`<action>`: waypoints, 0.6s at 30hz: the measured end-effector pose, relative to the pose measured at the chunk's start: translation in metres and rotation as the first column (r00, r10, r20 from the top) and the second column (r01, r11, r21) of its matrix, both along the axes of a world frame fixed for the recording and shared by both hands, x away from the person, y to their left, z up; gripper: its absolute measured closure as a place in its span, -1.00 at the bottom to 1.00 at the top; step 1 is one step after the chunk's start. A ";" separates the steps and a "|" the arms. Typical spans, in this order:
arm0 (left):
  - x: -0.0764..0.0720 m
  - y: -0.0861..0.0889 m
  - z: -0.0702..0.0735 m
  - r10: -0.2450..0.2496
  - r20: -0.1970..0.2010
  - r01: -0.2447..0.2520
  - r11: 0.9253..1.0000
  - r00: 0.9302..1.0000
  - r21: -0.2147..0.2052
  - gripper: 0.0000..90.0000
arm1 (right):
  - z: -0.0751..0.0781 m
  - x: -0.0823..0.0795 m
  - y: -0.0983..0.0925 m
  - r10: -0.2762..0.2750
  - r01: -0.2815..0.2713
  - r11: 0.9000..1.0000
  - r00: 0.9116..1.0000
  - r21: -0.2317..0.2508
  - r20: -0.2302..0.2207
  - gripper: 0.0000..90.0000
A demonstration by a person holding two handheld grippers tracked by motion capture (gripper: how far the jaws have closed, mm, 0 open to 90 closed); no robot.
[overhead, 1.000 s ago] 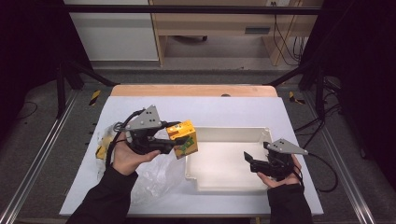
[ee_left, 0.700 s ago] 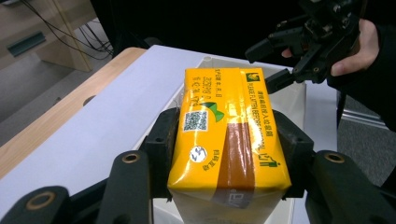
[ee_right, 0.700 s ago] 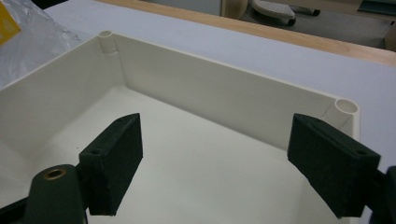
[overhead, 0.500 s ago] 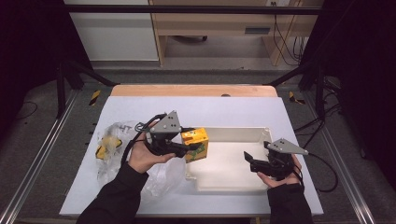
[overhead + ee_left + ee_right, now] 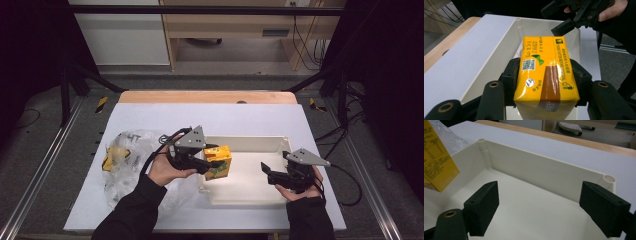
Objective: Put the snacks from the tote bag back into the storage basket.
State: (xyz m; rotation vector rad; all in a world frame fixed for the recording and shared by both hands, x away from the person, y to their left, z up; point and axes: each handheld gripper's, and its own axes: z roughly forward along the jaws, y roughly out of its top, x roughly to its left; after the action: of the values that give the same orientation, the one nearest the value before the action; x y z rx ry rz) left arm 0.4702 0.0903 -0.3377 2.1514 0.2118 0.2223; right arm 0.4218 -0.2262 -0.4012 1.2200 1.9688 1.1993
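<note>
Over the left wall of the cream rectangular plastic tray, your left gripper clamps the yellow drink carton; your right gripper hovers inside, jaws apart, empty.

I have the left gripper with its jaws clamped on the yellow carton over the white tray's left wall, while my right gripper hovers wide open over the tray's right end.
</note>
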 end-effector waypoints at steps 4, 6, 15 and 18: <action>0.001 -0.003 -0.007 -0.014 -0.010 0.014 1.000 1.000 0.004 0.12 | 0.000 0.000 0.000 0.001 -0.001 1.000 1.000 -0.002 0.000 -0.64; 0.001 -0.003 -0.009 -0.020 -0.009 0.020 1.000 1.000 0.011 0.12 | 0.000 0.000 0.000 0.001 -0.001 1.000 1.000 -0.001 0.001 -0.64; 0.004 -0.006 -0.028 -0.054 -0.029 0.054 0.998 0.998 0.021 0.12 | -0.002 0.000 0.001 0.000 0.000 1.000 1.000 -0.002 -0.005 -0.64; 0.005 -0.007 -0.031 -0.059 -0.036 0.060 0.998 0.998 0.021 0.12 | -0.002 0.000 0.001 0.000 0.000 1.000 1.000 -0.002 -0.006 -0.64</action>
State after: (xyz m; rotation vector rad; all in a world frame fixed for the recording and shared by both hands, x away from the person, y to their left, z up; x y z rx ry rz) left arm 0.4747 0.0834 -0.3690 2.1818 0.1661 0.1530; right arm 0.4222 -0.2253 -0.4029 1.2245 1.9737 1.1951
